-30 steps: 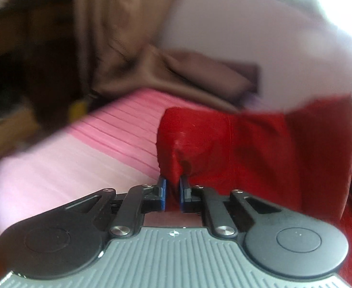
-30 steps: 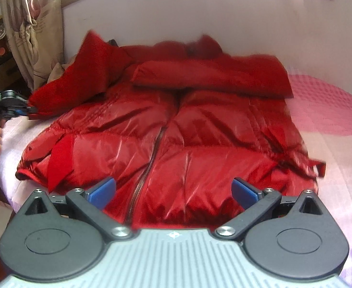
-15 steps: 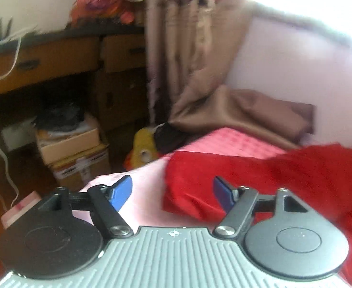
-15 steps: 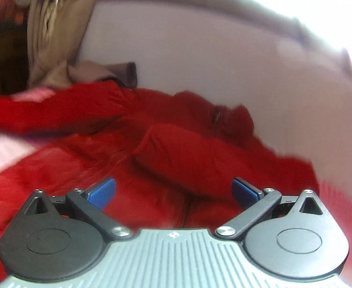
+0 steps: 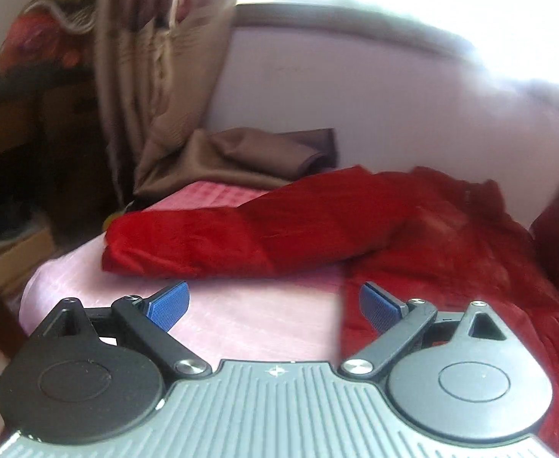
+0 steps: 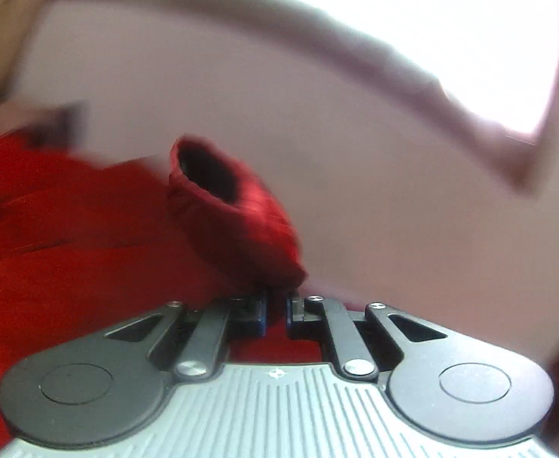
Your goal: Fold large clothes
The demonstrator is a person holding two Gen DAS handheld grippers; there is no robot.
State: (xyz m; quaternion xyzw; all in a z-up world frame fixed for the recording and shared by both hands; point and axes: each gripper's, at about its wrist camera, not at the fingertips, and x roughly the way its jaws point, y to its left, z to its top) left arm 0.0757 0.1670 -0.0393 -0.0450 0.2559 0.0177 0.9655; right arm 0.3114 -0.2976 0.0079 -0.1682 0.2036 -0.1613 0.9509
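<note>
A red puffer jacket [image 5: 413, 229] lies on the pink bed [image 5: 248, 320]. In the left wrist view its left sleeve [image 5: 210, 240] lies stretched out flat toward the bed's left edge. My left gripper [image 5: 275, 305] is open and empty, just short of that sleeve, above the pink sheet. In the right wrist view my right gripper [image 6: 275, 313] is shut on the jacket's other sleeve near its cuff [image 6: 218, 175], whose dark opening faces the camera. The jacket body [image 6: 69, 248] fills the left of that view, blurred.
A brown curtain [image 5: 157, 87] hangs at the left, its end heaped on the bed's far corner [image 5: 248, 152]. A pale wall [image 5: 355, 95] runs behind the bed. Wooden drawers [image 5: 12, 114] and cardboard boxes [image 5: 12, 252] stand on the floor left of the bed.
My left gripper let go of the left sleeve, opened and drew back. My right gripper moved in to the other sleeve and shut on it near the cuff.
</note>
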